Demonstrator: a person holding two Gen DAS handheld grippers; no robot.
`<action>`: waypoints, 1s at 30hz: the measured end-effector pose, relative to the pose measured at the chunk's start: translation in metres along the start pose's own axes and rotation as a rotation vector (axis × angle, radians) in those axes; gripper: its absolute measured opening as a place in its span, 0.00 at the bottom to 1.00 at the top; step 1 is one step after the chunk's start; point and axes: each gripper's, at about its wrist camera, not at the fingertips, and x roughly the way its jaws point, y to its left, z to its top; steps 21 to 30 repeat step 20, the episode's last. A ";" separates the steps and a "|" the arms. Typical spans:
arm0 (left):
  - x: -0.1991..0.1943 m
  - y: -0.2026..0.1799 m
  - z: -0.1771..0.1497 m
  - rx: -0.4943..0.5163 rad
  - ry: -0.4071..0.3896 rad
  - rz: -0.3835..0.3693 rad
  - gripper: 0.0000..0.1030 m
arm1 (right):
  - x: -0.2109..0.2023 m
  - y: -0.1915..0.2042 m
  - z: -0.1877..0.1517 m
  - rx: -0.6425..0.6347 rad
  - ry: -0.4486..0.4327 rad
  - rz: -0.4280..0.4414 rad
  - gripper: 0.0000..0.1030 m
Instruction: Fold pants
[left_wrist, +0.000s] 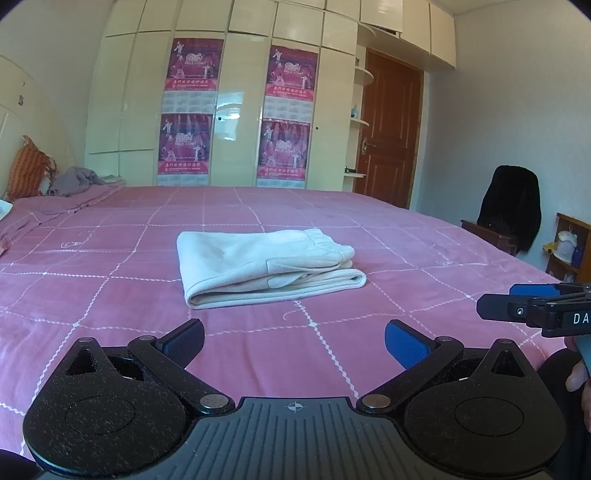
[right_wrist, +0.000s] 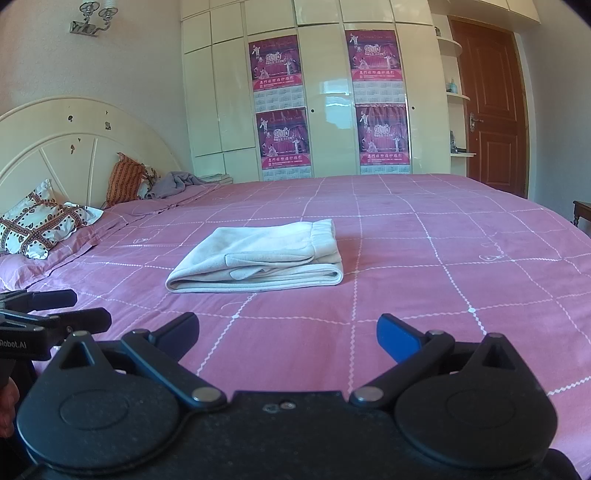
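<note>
While both grippers hang back over the near edge of the bed (left_wrist: 424, 236), the pants (left_wrist: 269, 267) lie folded into a compact cream bundle near the middle of the pink checked bedspread, waistband on the right side of the bundle, fold edge facing the cameras. Nothing touches them.

Left gripper (left_wrist: 294, 343): fingers spread wide, nothing between them, held above the bedspread short of the pants. Right gripper (right_wrist: 288, 334): fingers likewise spread wide and empty, also short of the pants. Each gripper shows at the edge of the other's view, side by side and apart.

Background: cream wardrobe (right_wrist: 321, 92) with four magenta posters (right_wrist: 275, 62) on its doors, brown door (right_wrist: 487, 107) to its right. Headboard (right_wrist: 66, 144) at left, patterned pillows (right_wrist: 37, 225) and a crumpled grey cloth (right_wrist: 177, 182) at the head of the bed. Chair draped with a black garment (left_wrist: 511, 205) beside the bed in the left wrist view.
</note>
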 end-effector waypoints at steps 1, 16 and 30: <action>0.000 -0.001 0.000 0.001 0.000 0.000 1.00 | 0.000 0.000 0.000 0.000 0.000 0.000 1.00; -0.002 0.000 0.001 0.014 -0.025 -0.002 1.00 | 0.000 0.001 -0.001 0.001 -0.001 0.000 1.00; -0.001 -0.003 0.001 0.021 -0.010 -0.007 1.00 | 0.001 0.001 -0.001 0.001 0.000 0.000 1.00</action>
